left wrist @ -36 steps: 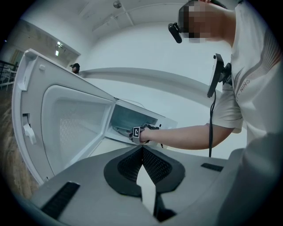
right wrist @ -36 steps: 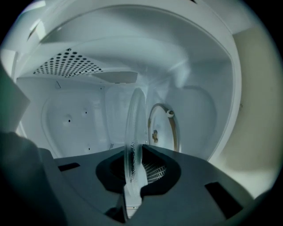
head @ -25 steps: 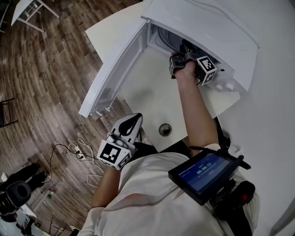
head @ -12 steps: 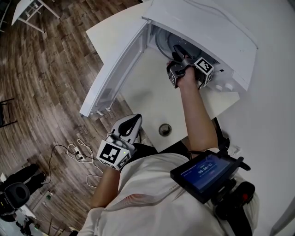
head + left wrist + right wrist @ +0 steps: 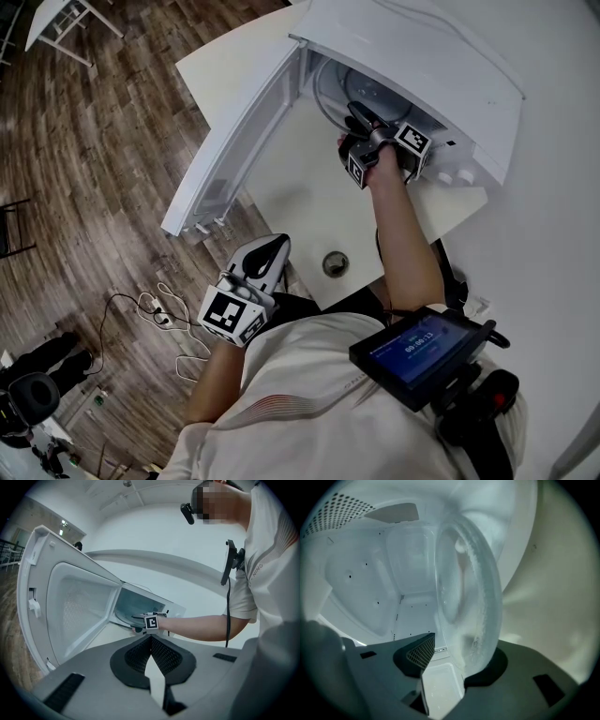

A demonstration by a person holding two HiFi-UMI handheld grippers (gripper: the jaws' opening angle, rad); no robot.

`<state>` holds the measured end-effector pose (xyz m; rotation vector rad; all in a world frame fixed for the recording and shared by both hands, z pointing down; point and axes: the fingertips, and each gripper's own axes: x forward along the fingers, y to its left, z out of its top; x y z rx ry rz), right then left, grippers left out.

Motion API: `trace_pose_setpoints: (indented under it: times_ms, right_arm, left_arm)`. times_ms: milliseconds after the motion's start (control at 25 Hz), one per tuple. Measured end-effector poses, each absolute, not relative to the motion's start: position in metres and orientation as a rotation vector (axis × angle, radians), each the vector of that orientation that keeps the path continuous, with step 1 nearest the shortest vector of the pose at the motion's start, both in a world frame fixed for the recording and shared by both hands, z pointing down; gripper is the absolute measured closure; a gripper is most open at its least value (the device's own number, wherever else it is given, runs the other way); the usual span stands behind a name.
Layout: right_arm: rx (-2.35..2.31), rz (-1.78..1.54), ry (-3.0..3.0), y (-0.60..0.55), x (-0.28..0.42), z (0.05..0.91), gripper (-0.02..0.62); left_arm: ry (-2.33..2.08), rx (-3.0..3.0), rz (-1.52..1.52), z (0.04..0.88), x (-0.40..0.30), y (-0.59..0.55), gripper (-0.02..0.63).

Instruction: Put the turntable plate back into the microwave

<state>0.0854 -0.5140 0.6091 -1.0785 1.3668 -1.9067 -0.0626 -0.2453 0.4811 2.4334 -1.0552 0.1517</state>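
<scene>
The white microwave (image 5: 422, 56) stands on the table with its door (image 5: 234, 141) swung wide to the left. The clear glass turntable plate (image 5: 349, 86) sits inside the cavity; in the right gripper view the plate (image 5: 478, 597) fills the middle, seen edge-on. My right gripper (image 5: 361, 117) is at the cavity mouth, and its jaws (image 5: 450, 660) stand open around the plate's rim, with a gap showing beside the left pad (image 5: 421, 652). My left gripper (image 5: 267, 251) hangs low near the table's front edge, its jaws (image 5: 150, 641) shut on nothing.
A small round part (image 5: 336, 263) lies on the white table (image 5: 309, 187) near its front edge. The open door sticks out over the table's left side. Cables (image 5: 159, 309) trail on the wooden floor. A tablet (image 5: 422, 352) hangs at the person's chest.
My right gripper has drawn back a little out of the cavity and sunk, so more of the plate shows inside. The left gripper has stayed still.
</scene>
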Motion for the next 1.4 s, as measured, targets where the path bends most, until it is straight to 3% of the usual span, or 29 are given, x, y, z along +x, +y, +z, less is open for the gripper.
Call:
trace_pose_setpoints:
  times_ms: [840, 1400]
  right_arm:
    - [-1.119, -1.911, 1.377, -0.506, 0.084, 0.631, 0.411]
    - [-1.082, -1.694, 1.572, -0.337, 0.071, 0.541, 0.419]
  left_arm:
    - [-1.057, 2.421, 0.137, 0.483, -0.058, -0.237, 0.595]
    - [-0.861, 2.624, 0.088, 0.439, -0.097, -0.187, 0.595]
